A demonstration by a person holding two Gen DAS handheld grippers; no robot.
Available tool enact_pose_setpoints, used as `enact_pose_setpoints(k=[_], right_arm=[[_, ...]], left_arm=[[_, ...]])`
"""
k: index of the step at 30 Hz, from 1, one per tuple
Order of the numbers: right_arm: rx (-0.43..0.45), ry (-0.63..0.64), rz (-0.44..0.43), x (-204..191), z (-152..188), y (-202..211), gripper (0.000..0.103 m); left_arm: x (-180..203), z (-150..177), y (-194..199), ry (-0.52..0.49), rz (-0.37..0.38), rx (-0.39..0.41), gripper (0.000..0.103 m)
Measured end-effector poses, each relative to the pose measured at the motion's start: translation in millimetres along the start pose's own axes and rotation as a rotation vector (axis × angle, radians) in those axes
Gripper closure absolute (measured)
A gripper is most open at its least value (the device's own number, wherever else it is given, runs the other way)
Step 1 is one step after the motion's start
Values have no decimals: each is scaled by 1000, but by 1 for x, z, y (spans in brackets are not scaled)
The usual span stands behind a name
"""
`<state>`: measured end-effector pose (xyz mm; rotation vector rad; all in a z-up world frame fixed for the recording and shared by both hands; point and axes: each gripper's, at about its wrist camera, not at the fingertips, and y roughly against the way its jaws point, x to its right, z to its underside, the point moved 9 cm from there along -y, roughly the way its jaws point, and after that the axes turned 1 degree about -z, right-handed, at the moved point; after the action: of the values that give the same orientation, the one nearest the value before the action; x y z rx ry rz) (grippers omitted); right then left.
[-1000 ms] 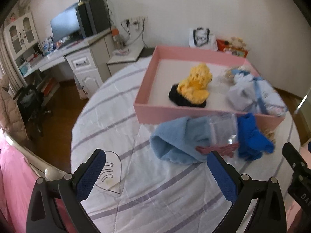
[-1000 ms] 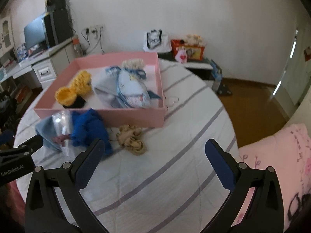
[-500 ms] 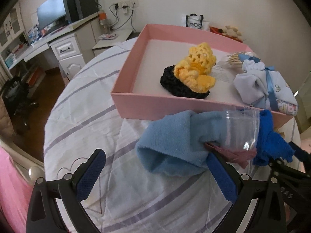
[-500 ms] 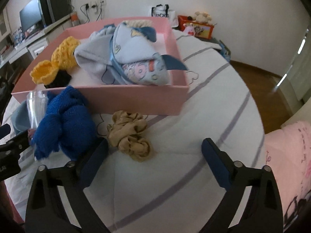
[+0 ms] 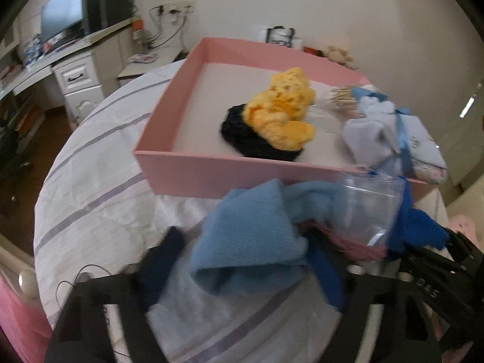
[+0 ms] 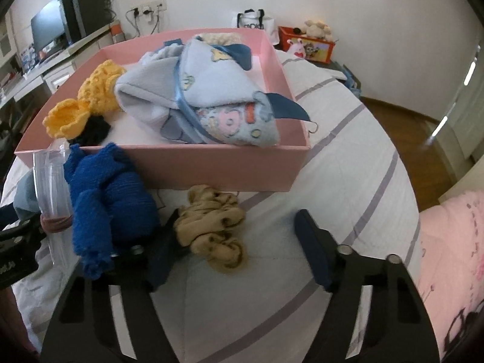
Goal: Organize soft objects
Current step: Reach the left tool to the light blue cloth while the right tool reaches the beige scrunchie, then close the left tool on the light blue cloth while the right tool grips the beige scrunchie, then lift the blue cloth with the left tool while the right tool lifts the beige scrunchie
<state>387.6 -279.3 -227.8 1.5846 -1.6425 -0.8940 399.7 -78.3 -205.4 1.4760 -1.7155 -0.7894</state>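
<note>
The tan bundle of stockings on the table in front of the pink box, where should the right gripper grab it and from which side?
Take the tan stocking bundle across its thick, knotted middle, coming down from above and slightly from the near side. It lies loose on the tablecloth, clear of the pink box, and the open right gripper already straddles it. The dark blue knit sits close on the left, so keep that finger inside it.

Only partial white lettering on right gripper (image 5: pixel 435 275) body.
</note>
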Motion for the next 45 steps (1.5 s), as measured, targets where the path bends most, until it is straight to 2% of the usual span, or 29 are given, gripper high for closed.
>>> enact_pose_setpoints(k=[1,2,4,7,13,23,34,45], right_arm=[[1,1,-6,-2,0,2,48],[1,-1,-10,-4,0,3,52],[1,8,-25,-6,1,6,62],[-5,4,-47,-5,5,11,73],[-12,-37,-89,3,10,16,82],[-5,-55,-110,6,15,28,82],[43,-55,-121,9,19,52,83],[97,-46,-132,4,21,81,83]], left_arm=[[2,2,1,-7,8,1,57],[4,4,2,-9,18,1,63],[8,6,5,-7,43,-2,83],[12,11,11,-36,21,11,90],[14,15,20,-28,13,14,93],[15,18,49,-19,-24,42,93],[12,29,83,-11,-40,71,93],[7,39,127,-11,-70,152,93]])
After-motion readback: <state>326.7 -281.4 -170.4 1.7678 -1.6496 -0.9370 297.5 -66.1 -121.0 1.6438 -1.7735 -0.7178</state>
